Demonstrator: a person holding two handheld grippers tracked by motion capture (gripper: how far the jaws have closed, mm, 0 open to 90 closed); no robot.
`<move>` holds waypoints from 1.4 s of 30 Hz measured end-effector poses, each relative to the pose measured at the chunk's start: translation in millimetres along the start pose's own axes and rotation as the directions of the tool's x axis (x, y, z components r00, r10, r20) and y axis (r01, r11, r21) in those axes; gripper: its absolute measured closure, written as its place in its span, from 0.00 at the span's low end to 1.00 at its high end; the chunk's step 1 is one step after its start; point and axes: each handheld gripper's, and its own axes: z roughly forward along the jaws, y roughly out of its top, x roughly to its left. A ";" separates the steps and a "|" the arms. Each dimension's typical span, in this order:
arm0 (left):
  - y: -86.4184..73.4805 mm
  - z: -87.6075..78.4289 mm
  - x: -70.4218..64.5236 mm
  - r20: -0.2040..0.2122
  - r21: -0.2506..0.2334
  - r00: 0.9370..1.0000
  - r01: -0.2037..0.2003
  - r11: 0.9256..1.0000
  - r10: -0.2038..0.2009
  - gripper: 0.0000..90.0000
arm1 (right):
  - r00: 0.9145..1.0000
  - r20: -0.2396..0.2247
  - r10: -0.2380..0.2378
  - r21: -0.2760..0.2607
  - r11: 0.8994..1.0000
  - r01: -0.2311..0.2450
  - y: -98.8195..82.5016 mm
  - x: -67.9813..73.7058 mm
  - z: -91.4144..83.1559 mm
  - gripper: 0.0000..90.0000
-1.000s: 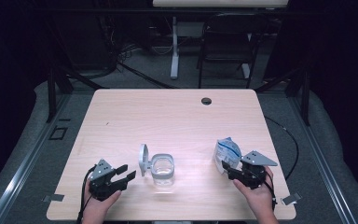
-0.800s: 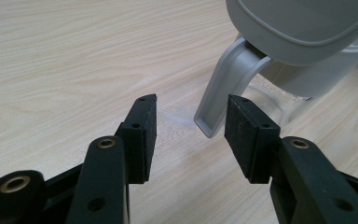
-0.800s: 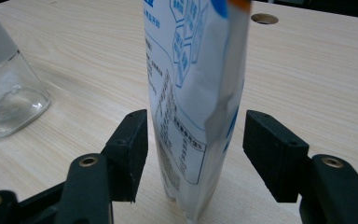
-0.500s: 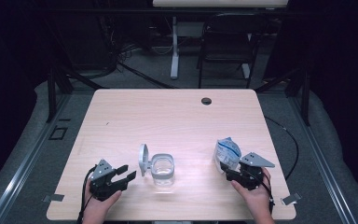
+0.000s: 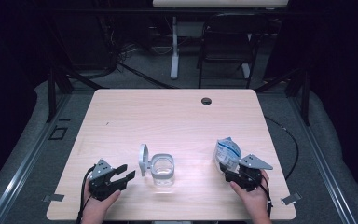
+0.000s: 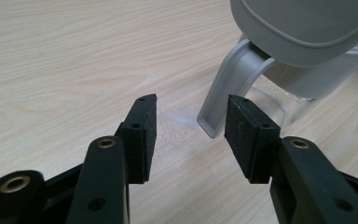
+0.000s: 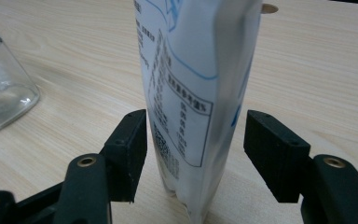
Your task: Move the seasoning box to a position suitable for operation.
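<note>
A clear glass jar point(image 5: 161, 170) stands near the table's front middle, its grey hinged lid point(image 5: 143, 158) flipped open to the left. In the left gripper view the lid point(image 6: 307, 28) and its grey clasp point(image 6: 223, 88) rise just beyond my right jaw. My left gripper point(image 5: 127, 171) point(image 6: 191, 100) lies left of the jar, open, with only bare table between its pads. A white and blue printed pouch point(image 5: 226, 150) point(image 7: 191, 56) stands upright at the front right. My right gripper point(image 5: 230, 169) point(image 7: 196, 116) straddles the pouch's lower part, open, with a narrow gap at each pad.
The light wooden table point(image 5: 177, 121) has a dark cable hole point(image 5: 206, 101) near its far edge. Beyond it stand a chair point(image 5: 226, 42) and a table leg on dark floor. Cables trail from both grippers off the front edge.
The right gripper has shifted very slightly at the pouch. The left gripper, jar and lid have kept their places.
</note>
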 end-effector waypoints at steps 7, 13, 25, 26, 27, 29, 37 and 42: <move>-0.2 -0.9 0.4 -0.001 0.002 1.000 0.004 1.000 -0.004 0.60 | 0.998 0.026 -0.063 0.016 0.998 0.063 -2.1 6.2 5.5 0.44; -0.1 -1.4 1.3 -0.004 -0.001 1.000 0.005 1.000 -0.005 0.60 | 0.998 0.037 -0.045 0.007 0.999 0.044 -7.8 6.9 9.6 0.44; 0.1 -0.5 0.4 -0.003 0.000 1.000 0.004 1.000 -0.004 0.60 | 0.999 0.039 -0.038 0.021 0.999 0.037 -13.3 6.1 15.7 0.47; 0.1 -0.5 0.4 -0.003 0.000 1.000 0.004 1.000 -0.004 0.60 | 0.999 0.036 -0.039 0.025 0.999 0.038 -13.4 6.2 15.9 0.48; 0.0 -0.7 0.5 -0.003 0.000 1.000 0.005 1.000 -0.005 0.60 | 0.999 0.034 -0.042 0.028 0.999 0.041 -13.5 6.4 16.4 0.49; -0.1 -1.0 0.5 -0.002 -0.001 1.000 0.008 1.000 -0.008 0.60 | 0.998 0.040 -0.047 0.037 0.998 0.045 -14.2 6.9 17.4 0.50; -0.2 -2.0 1.6 -0.001 0.003 1.000 0.006 1.000 -0.006 0.60 | 0.998 0.040 -0.041 0.061 0.997 0.038 -18.4 6.6 19.9 0.54; -1.2 -1.4 1.5 -0.002 0.003 1.000 0.006 1.000 -0.006 0.60 | 0.998 0.050 -0.035 0.046 0.998 0.032 -18.0 6.7 19.1 0.49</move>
